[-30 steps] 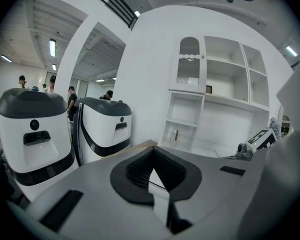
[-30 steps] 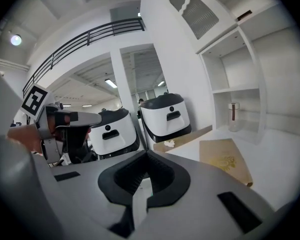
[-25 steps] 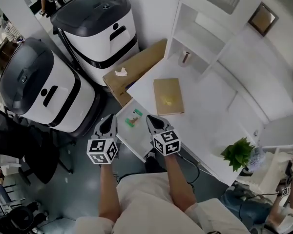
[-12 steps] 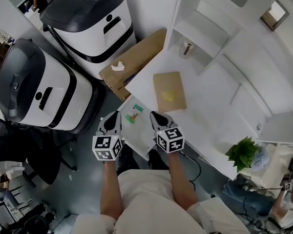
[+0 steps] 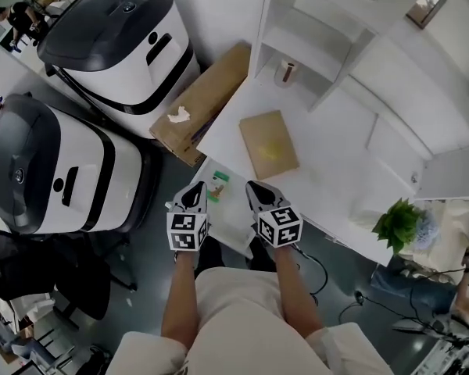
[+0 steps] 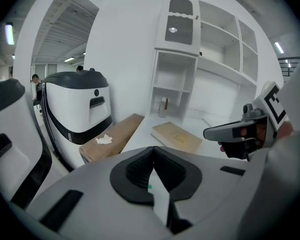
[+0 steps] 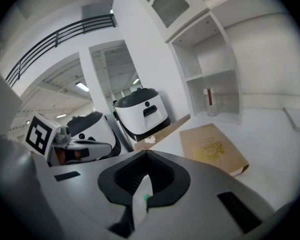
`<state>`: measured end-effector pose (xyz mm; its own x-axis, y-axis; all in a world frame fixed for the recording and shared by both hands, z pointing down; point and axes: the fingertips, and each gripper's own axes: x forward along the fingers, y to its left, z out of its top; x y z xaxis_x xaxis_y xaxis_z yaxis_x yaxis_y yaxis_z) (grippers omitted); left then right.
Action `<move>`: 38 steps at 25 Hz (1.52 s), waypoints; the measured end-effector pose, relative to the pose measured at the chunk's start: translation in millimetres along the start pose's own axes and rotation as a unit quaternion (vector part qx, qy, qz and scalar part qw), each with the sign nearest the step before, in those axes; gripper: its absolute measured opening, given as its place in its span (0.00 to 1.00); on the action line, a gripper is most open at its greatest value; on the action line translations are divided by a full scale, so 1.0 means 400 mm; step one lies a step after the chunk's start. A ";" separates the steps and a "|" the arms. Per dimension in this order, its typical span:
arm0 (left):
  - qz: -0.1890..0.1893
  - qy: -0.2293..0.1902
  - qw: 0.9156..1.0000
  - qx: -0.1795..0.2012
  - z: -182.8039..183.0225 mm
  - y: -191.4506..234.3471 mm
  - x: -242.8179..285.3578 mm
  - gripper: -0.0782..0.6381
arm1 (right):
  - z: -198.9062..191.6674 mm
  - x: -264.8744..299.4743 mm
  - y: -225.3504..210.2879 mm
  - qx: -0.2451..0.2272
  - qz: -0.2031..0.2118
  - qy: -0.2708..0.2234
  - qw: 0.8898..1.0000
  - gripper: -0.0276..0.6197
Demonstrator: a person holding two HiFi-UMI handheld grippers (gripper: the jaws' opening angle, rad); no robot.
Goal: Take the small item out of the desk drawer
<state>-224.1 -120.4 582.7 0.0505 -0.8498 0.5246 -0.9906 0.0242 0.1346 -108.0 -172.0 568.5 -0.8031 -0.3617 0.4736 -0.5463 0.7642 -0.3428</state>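
Both tools, the left tool (image 5: 192, 197) and the right tool (image 5: 257, 194), are squeezed closed on nothing, so a closed tip could shove the small item (image 5: 217, 184), which lies in the open drawer (image 5: 233, 219) between and just ahead of them, its long side seeming to run away from the tips.

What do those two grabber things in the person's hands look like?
The left gripper and right gripper are grey, pointed two-jaw tools with black pads inside. Each carries a white cube with black square markers. The person wears a pale short-sleeved shirt.
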 end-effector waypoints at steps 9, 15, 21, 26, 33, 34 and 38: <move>-0.045 0.078 0.995 0.032 -0.167 0.009 0.140 0.14 | -0.118 0.021 0.023 0.037 -0.015 0.040 0.998 0.08; -0.069 0.124 0.989 0.028 -0.280 0.022 0.257 0.19 | -0.225 -0.005 0.014 0.086 -0.041 0.061 0.994 0.08; -0.078 0.162 0.984 0.011 -0.343 0.037 0.341 0.23 | -0.266 -0.020 -0.001 0.106 -0.062 0.070 0.990 0.08; -0.081 0.203 0.976 0.022 -0.400 0.040 0.391 0.29 | -0.270 -0.024 -0.022 0.112 -0.073 0.066 0.989 0.08; -0.087 0.262 0.960 0.037 -0.522 0.035 0.468 0.42 | -0.294 -0.015 -0.053 0.119 -0.081 0.082 0.986 0.08; -0.087 0.268 0.959 0.038 -0.532 0.035 0.477 0.45 | -0.297 -0.012 -0.058 0.120 -0.081 0.084 0.986 0.08; -0.090 0.298 0.950 0.034 -0.577 0.036 0.507 0.55 | -0.312 0.003 -0.076 0.126 -0.080 0.096 0.984 0.08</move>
<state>-198.8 -170.8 885.1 0.2622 -0.3868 0.8841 -0.9641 -0.1444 0.2227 -62.6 -129.0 680.6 -0.6549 -0.3403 0.6747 -0.7233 0.5408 -0.4294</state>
